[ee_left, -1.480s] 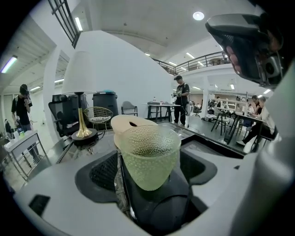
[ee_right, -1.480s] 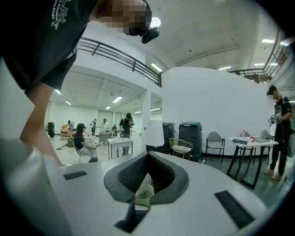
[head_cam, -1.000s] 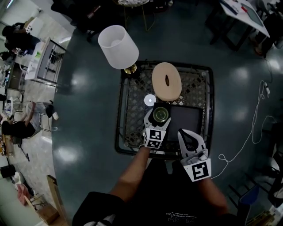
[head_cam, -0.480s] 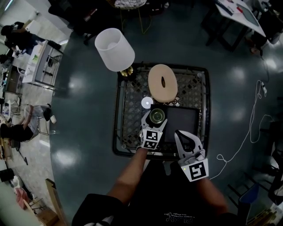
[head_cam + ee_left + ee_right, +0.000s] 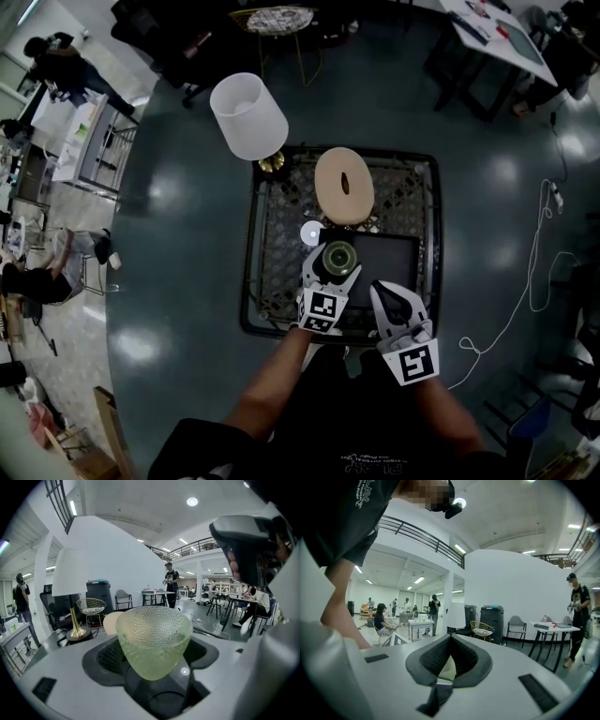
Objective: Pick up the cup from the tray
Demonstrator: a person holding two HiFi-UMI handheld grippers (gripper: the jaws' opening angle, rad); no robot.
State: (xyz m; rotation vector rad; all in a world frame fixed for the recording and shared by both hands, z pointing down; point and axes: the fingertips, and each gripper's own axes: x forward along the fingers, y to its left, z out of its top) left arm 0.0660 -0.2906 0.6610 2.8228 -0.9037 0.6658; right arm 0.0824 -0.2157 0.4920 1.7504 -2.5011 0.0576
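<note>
Pick is mostly done, I'd say. The left gripper (image 5: 332,269) is clamped on the cup (image 5: 339,255); its jaws have just been closing, with the cup between them. In the left gripper view the green dimpled glass sits upright in the dark pads, gripped low on its sides. The cup hangs over the left edge of the black tray (image 5: 398,267). From above I can't tell if its base is clear of the tray; the left gripper view shows no tray under it, so probably lifted. Left to do, by my guess: raise it clear and hold it steady.

The right gripper (image 5: 392,302) is near the tray's front edge, well short of the cup. Its jaws are together at the tips with nothing between them.

Containers:
- The cup looks empty: there is no liquid line through the glass, though the head view shows only a dark inside.
- The tray is bare apart from the cup over its edge.
- The tray sits on a black wire-mesh table (image 5: 272,253) with a raised rim.
- Also on the mesh are a beige oval disc (image 5: 344,185) with a slot and a small white round thing (image 5: 312,233) just left of the cup.
- A lamp (image 5: 248,117) with a white shade stands at the mesh's far left corner.
</note>
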